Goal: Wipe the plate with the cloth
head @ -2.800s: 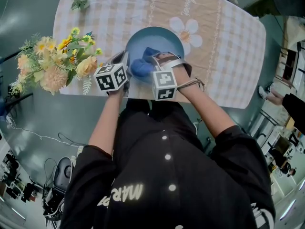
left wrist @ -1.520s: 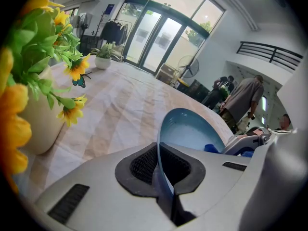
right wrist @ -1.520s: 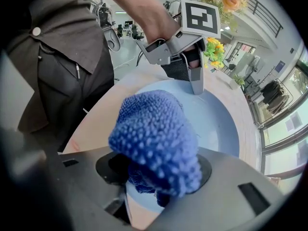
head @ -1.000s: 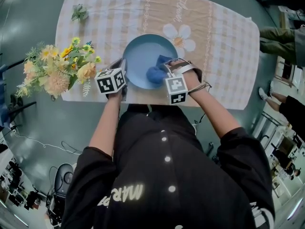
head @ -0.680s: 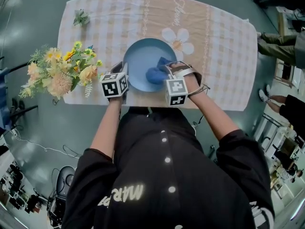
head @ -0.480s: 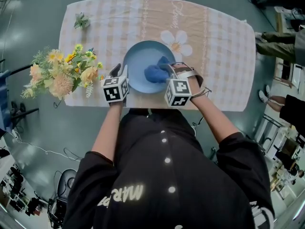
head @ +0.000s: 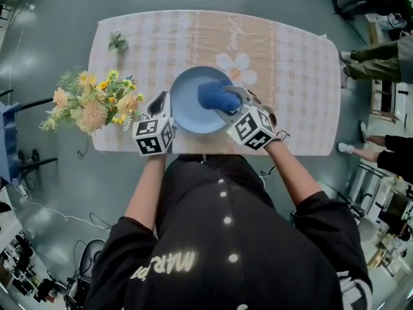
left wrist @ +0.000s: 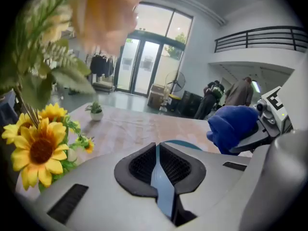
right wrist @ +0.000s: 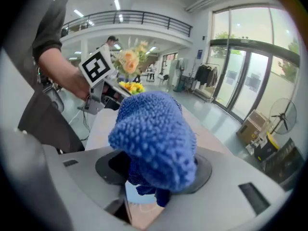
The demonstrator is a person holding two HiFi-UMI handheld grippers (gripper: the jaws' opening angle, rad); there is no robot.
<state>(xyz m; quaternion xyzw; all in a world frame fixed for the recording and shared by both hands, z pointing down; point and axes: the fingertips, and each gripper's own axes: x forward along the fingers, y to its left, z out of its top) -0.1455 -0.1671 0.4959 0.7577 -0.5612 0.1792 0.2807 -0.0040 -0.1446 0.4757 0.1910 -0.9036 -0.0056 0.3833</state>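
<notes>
At tabletop near edge: plate rim clamped by just-closed left gripper fingers; cloth clamped by right gripper fingers.

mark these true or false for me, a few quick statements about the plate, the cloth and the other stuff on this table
1. The right gripper is clamped on the blue cloth. True.
2. The plate is white. False: it is light blue.
3. A bunch of flowers sits at the left end of the tablecloth in the head view. True.
4. The cloth lies loose on the tablecloth, beside the plate. False: it is gripped and shows over the plate in the head view.
5. A small potted plant stands near the far left corner. True.
</notes>
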